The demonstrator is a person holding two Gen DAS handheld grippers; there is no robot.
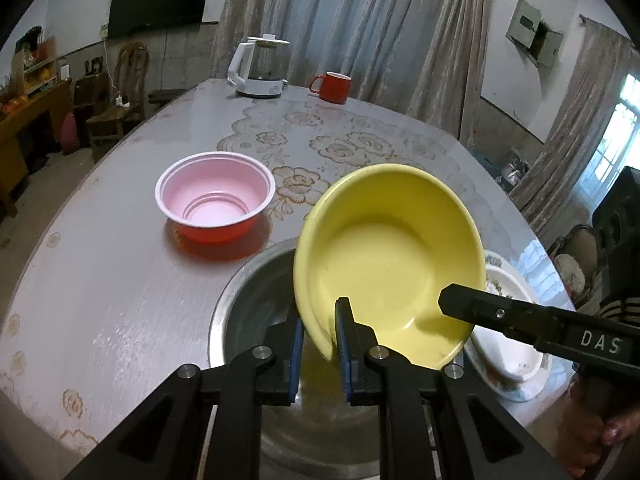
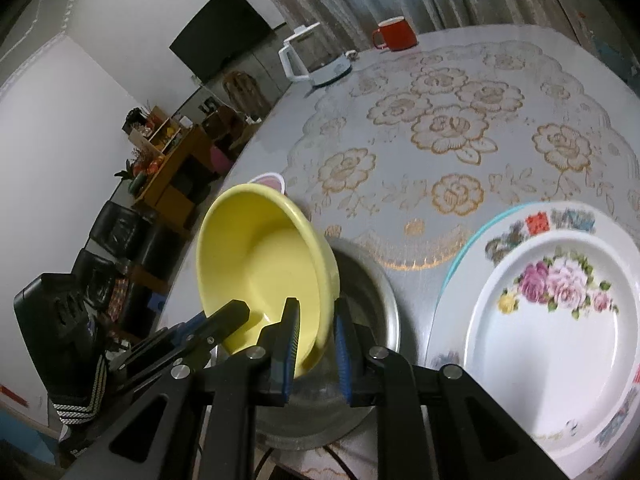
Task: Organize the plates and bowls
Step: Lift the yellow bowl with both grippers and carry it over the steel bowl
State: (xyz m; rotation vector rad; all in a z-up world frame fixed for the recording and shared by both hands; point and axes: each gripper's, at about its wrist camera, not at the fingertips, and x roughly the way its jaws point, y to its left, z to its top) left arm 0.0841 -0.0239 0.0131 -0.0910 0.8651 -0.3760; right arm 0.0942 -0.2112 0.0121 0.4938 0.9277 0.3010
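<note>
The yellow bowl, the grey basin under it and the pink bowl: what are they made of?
Yellow bowl: probably plastic or melamine, smooth with a soft, dull shine and one even colour throughout.
Grey basin: looks like metal, likely stainless steel, with a bright reflective rim and a brushed grey inside.
Pink bowl: probably thin disposable plastic, with moulded stepped rings inside and a thin white lip.

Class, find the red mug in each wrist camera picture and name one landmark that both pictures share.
Left wrist view: red mug at top centre, at the table's far edge, right of the white kettle.
Right wrist view: red mug near the top, right of centre.
Shared landmark: the white kettle, left of the mug in both.
</note>
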